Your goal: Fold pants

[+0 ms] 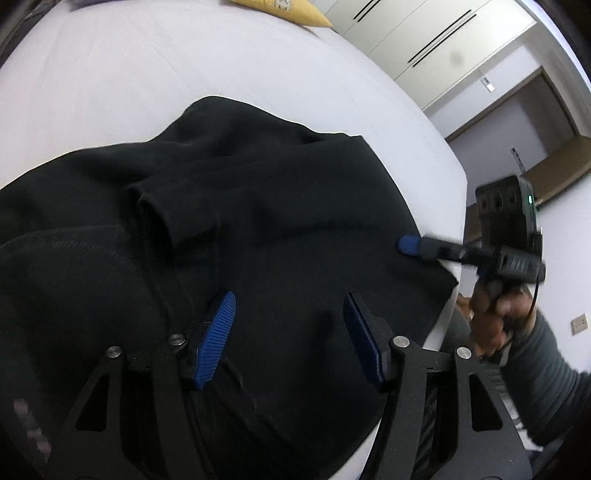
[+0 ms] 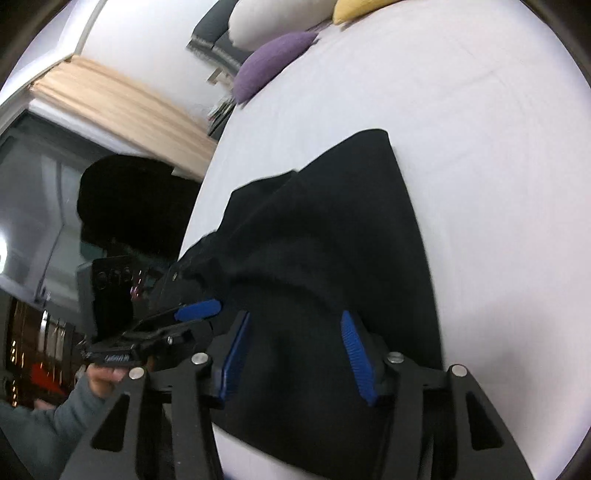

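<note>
Black pants (image 1: 258,229) lie in a folded heap on a white bed (image 1: 147,81), near its edge. My left gripper (image 1: 290,306) is open, its blue pads spread just above the cloth, holding nothing. My right gripper (image 2: 295,325) is also open above the pants (image 2: 332,240), nothing between its pads. In the left wrist view the right gripper (image 1: 410,245) shows at the right with its blue tip touching the pants' edge. In the right wrist view the left gripper (image 2: 197,309) shows at the left edge of the pants.
A yellow pillow (image 1: 291,11) lies at the far end of the bed. A purple pillow (image 2: 273,59), a white pillow (image 2: 273,18) and a yellow one (image 2: 354,9) lie at the head. White wardrobe doors (image 1: 436,40) stand beyond the bed.
</note>
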Motion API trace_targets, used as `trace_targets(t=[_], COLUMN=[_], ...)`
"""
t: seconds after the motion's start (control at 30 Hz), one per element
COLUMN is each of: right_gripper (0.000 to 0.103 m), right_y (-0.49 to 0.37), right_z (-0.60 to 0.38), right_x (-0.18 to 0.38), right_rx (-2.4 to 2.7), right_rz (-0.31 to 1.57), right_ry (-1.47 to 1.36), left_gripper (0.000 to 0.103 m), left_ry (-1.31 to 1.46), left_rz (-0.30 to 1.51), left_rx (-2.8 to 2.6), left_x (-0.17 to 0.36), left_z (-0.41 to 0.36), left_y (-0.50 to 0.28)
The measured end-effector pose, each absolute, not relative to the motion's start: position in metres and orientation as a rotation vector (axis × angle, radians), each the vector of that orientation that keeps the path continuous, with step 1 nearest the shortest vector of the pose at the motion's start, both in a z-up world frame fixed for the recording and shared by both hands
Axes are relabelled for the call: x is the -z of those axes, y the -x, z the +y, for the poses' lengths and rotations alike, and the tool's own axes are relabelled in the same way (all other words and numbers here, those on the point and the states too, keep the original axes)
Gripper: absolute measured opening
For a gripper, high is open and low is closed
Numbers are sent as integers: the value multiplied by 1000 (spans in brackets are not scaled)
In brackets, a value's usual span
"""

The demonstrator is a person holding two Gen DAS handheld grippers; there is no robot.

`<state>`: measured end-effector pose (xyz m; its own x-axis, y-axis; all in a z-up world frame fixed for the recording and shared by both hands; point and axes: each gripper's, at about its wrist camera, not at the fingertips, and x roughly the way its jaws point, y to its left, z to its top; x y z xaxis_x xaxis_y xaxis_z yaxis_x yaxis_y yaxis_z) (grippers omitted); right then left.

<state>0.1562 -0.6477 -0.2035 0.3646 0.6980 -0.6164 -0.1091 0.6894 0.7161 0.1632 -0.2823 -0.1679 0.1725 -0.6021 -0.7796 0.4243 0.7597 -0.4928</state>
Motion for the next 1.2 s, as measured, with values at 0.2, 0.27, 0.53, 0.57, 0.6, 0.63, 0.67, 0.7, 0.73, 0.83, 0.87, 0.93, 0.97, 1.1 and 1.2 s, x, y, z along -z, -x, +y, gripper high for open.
trace_targets(t=[0.2, 0.27, 0.53, 0.57, 0.6, 0.63, 0.67, 0.7, 0.73, 0.83, 0.87, 0.93, 0.97, 1.1, 1.2], right_gripper=[60, 73, 46, 46, 46, 46, 47, 47, 47, 47, 47, 48, 50, 55, 64], right_y=[-200, -220, -225, -218, -209, -199, -188, -178, -166, -135, -127, -122, -120, -126, -152], right_z=[-632, -620, -630, -629, -624, -625, -625, -627, -628, -621, -618, -619, -623, -639, -623], right_x=[179, 199, 248, 247, 245, 242, 241, 241, 242, 237, 231, 220, 210, 186, 173], right_rx=[-717, -737, -599, -610, -625, -638, -651, -655, -660, -675, -678, -681, -678, -707, -748], right_rz=[988, 1049, 1159, 1162, 1166, 1171, 1177, 1183, 1190, 1206, 1214, 1235, 1241, 1155, 1093], right_ry=[-729, -749, -872, -858, -838, -825, -824, -833, -845, -809, -783, -740, -706, -676, -702], left_gripper=[59, 59, 59, 59, 59, 59, 59, 59, 59, 59, 59, 59, 59, 59, 59], left_ry=[129, 126, 118, 114, 111, 110, 110, 110, 110, 116, 117, 116, 116, 112, 116], left_rz=[1178, 1180, 1196, 1196, 1196, 1196, 1196, 1196, 1197, 1197, 1197, 1197, 1197, 1194, 1198], left_rx=[655, 638, 629, 627, 624, 621, 618, 617, 616, 614, 615, 616, 616, 617, 618], left_x=[173, 173, 177, 177, 176, 177, 176, 176, 177, 178, 178, 176, 176, 178, 178], left_z=[-309, -308, -315, -314, -312, -314, -315, -316, -317, -325, -325, -318, -317, -313, -313], left_y=[-155, -158, -156, -159, -159, -159, -159, -159, -159, -159, -159, -160, -160, -157, -158])
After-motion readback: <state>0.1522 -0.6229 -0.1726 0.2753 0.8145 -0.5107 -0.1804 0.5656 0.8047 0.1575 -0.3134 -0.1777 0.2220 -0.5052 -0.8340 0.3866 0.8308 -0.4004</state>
